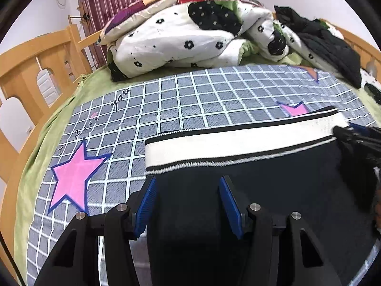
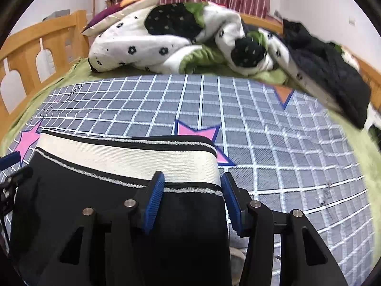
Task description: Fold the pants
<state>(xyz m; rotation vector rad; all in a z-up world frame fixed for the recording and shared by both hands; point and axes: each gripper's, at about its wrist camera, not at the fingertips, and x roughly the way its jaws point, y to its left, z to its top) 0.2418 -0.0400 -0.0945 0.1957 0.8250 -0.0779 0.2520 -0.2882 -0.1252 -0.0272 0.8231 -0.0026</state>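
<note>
Black pants (image 1: 262,190) with a wide white waistband (image 1: 238,143) lie flat on the checked bed cover, waistband away from me. My left gripper (image 1: 188,190) is open, its blue pads astride the left edge of the pants just below the waistband. In the right wrist view the pants (image 2: 119,202) and waistband (image 2: 133,159) fill the lower left. My right gripper (image 2: 193,188) is open, its blue pads astride the right edge at the waistband. The right gripper (image 1: 357,147) shows at the right edge of the left wrist view.
The grey checked cover (image 1: 190,100) with pink stars (image 1: 73,178) spreads over a green sheet. A crumpled flowered quilt (image 1: 181,38), a pillow (image 1: 142,9) and a black jacket (image 1: 328,45) lie at the bed's far end. Wooden rails (image 1: 35,66) line the bed.
</note>
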